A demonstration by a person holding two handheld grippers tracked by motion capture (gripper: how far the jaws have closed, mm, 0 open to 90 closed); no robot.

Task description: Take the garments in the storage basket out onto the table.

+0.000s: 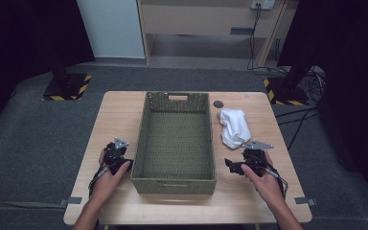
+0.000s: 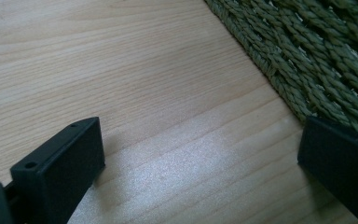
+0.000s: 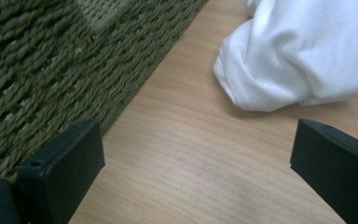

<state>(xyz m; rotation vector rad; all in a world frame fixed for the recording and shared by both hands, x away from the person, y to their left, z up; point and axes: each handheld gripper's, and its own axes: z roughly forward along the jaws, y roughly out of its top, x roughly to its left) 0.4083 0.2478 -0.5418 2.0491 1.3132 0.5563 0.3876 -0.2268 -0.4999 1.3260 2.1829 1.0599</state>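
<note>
High view shows my left gripper (image 1: 117,155) low beside the left wall of the woven basket (image 1: 177,139), which sits mid-tabletop. My right gripper (image 1: 242,163) rests near the basket's right wall, toward the near edge. Both sets of jaws stand wide apart, with bare wood between them. A crumpled white cloth (image 1: 233,126) lies by the right edge, just beyond my right gripper and not touching it. A small dark disc (image 1: 218,104) sits near the far edge.
</note>
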